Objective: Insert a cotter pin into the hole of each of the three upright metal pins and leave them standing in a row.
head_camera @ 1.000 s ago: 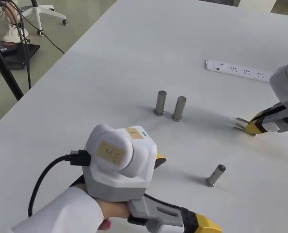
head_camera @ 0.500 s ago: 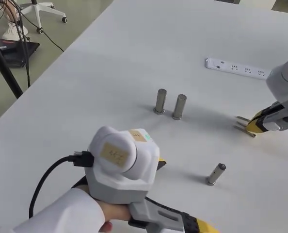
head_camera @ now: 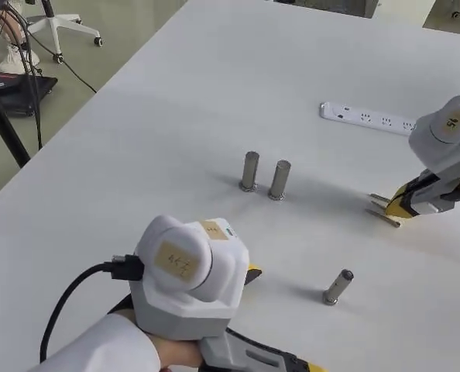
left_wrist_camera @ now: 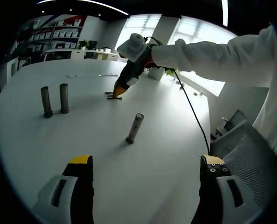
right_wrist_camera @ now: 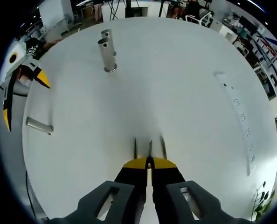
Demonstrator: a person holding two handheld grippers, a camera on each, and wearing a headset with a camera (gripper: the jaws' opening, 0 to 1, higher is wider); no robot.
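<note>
In the head view, two upright metal pins (head_camera: 249, 171) (head_camera: 279, 180) are seen standing just beside each other near the middle of the white table (head_camera: 176, 108), whose left edge runs diagonally, with floor and a chair base (head_camera: 60, 31) beyond it. A third metal pin (head_camera: 338, 287) is seen lying on its side, well apart from the pair, with bare tabletop all round it. A power strip (head_camera: 365, 118) lies near the far side. The left gripper (head_camera: 290, 322) is held low at the near edge, and the right gripper (head_camera: 390, 208) is set at the right beside the cotter pins (head_camera: 381, 209). In the left gripper view, the jaws are spread wide with nothing between them, and the lying pin (left_wrist_camera: 135, 128) is seen ahead. In the right gripper view, the jaws are pressed together; the middle cotter pin (right_wrist_camera: 150, 148) meets their tips, though whether it is nipped cannot be made out.
</note>
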